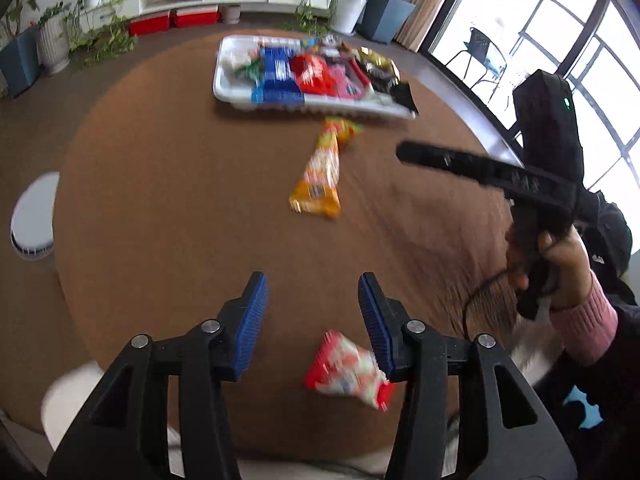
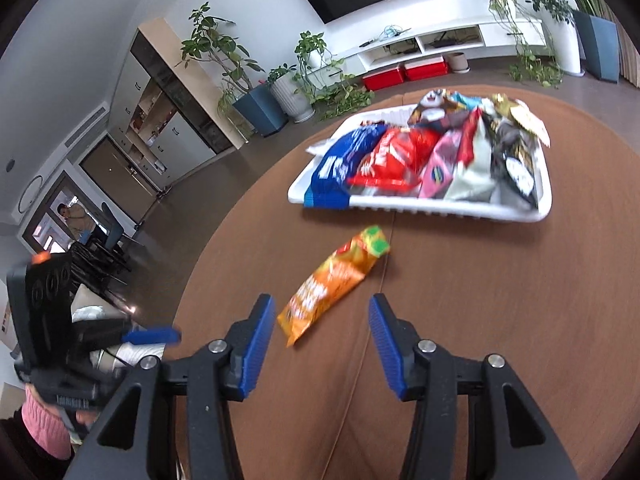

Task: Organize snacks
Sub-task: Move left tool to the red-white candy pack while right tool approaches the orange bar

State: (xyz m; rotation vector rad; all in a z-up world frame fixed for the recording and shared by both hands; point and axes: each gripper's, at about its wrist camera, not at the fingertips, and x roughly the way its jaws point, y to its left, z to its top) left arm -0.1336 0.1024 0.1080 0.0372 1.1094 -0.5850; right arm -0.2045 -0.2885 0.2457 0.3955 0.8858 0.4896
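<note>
Ribbed blue pads on black plastic arms fill the foreground of both wrist views; the left gripper (image 1: 313, 304) is seen with its jaws parted and nothing between them, and the right gripper (image 2: 322, 328) likewise stands part open and empty. Both are held over a round worktop (image 1: 160, 208) covered in a brown, woven-looking cloth with soft creases. A small crinkled red and white packet (image 1: 350, 368) lies flat on the cloth just below the left gripper's right-hand pad, partly hidden by it; whether pad and packet touch cannot be told. A long, glossy orange packet (image 2: 332, 284) with a green end lies slantwise on the cloth, its near end between and just ahead of the right gripper's pads, apart from them; in the left view the same packet is seen well ahead of the left gripper. Beyond it, near its green end, a shallow white plastic tray (image 2: 420, 206) with a ridged rim is heaped with shiny foil packets in blue, red, pink, silver, black and gold. A hand (image 1: 560, 268) in a pink knitted cuff grips the right gripper's black handle at the right edge of the left view.
</note>
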